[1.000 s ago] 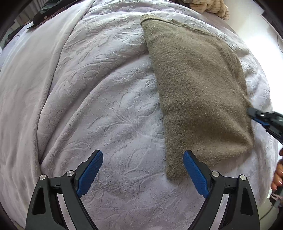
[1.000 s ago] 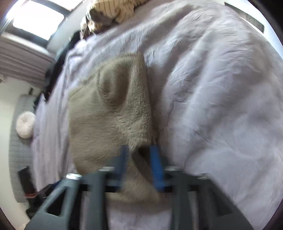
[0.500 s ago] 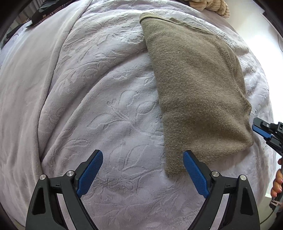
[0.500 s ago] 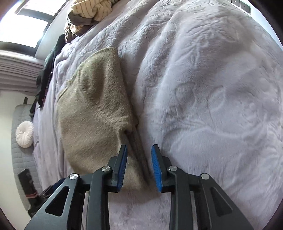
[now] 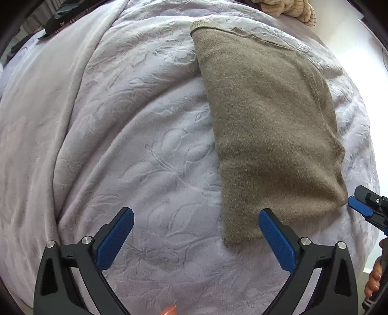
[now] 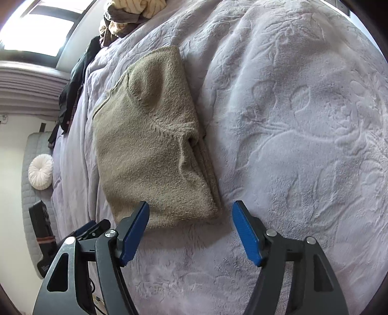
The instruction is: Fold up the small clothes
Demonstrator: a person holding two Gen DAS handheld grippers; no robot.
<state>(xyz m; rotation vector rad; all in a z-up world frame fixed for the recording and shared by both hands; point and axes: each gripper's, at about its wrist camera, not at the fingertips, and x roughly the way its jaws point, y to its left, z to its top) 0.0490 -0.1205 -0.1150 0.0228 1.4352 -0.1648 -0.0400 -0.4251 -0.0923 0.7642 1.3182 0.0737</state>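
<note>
Both tongs, left gripper point(image 5: 196, 231) & right gripper point(image 6: 190, 224), gape wide, holding nothing, near folded tan sweater point(image 5: 266, 126) on lilac blanket point(image 5: 135, 135).

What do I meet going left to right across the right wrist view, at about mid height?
White round cushion → folded tan sweater → bare lavender embossed blanket. Both claws sit lower down, open, holding nothing.

A folded sweater point(image 5: 269, 135) lies on a bed's blanket point(image 5: 135, 150), a heap of clothes point(image 6: 131, 17) behind it, a round cushion point(image 6: 40, 172) off the bed's side.
</note>
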